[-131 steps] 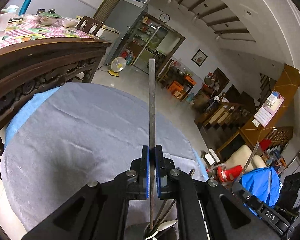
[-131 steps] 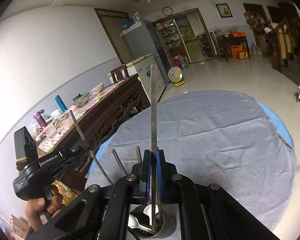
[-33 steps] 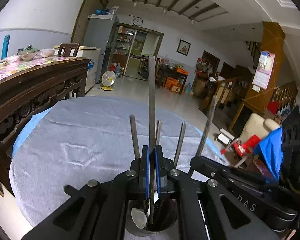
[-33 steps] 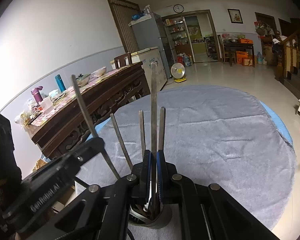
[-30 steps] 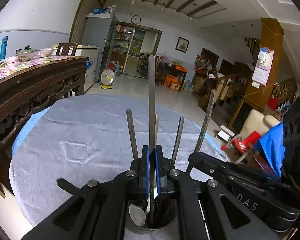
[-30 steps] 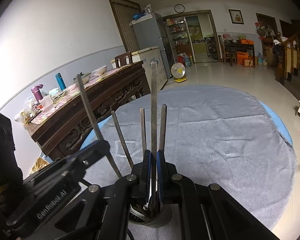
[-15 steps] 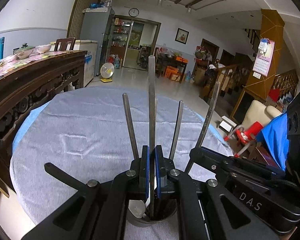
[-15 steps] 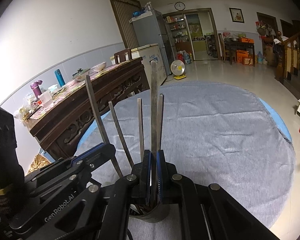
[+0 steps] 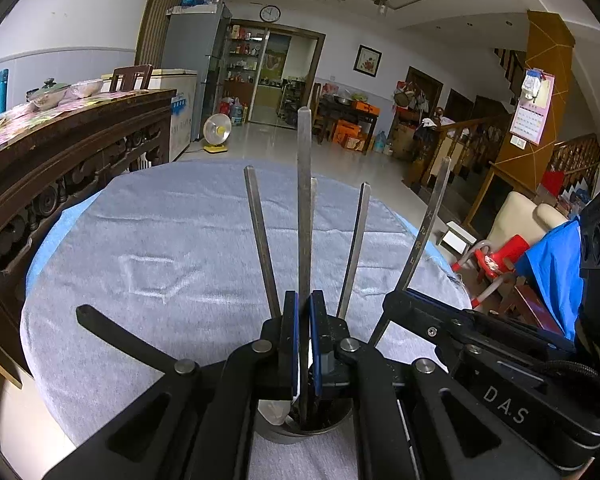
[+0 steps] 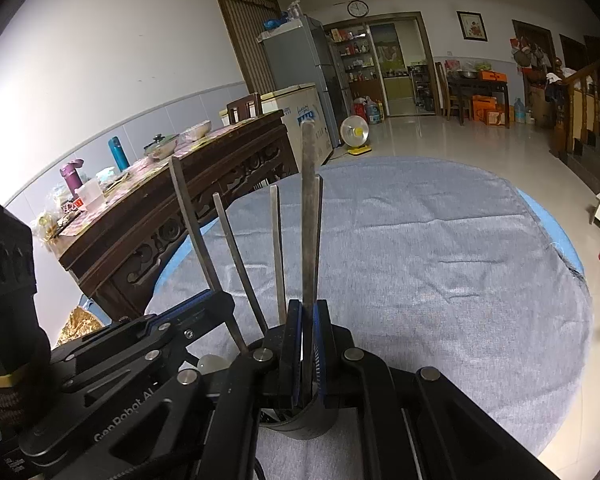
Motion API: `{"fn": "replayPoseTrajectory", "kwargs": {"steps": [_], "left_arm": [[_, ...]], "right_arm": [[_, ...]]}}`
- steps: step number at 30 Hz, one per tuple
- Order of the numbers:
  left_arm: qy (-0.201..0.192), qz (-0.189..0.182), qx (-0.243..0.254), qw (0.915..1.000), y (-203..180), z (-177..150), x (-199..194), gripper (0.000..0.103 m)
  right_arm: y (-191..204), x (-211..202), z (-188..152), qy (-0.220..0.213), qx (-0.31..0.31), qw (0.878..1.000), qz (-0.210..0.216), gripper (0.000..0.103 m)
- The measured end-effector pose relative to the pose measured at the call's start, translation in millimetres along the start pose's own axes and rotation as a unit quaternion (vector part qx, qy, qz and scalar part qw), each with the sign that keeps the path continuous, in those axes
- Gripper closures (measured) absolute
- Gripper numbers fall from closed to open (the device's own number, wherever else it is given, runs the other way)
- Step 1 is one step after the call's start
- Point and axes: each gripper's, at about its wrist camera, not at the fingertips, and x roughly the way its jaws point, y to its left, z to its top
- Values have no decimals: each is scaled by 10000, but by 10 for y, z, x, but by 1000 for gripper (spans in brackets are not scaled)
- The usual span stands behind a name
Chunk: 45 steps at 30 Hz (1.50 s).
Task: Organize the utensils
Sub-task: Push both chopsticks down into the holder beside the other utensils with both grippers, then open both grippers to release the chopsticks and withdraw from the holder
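Each claw, the left claw [image 9: 304, 344] and the right claw [image 10: 308, 348], pinches its own upright utensil handle; both handles point straight down into the metal cup [image 9: 300, 432] directly beneath, tips seemingly already inside.

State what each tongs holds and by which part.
Left tongs: a metal utensil, gripped on its handle. Right tongs: another utensil, also by its handle.
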Motion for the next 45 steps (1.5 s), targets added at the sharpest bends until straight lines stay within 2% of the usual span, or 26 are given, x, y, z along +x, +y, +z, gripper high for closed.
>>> {"fn": "replayPoseTrajectory", "kwargs": {"steps": [19,39,45], "left_arm": [[93,-25,-57,9999,-12,-6,-1,98],[495,27,-146,9987,35,-23,110,97],[509,12,-212,9985,54,6,98,97]], "right_arm": [[1,-20,-53,40,26,10000,23,96],[-1,107,-86,288,7,9996,68,96],[-2,133,-75,342,37,9994,108,95]]}}
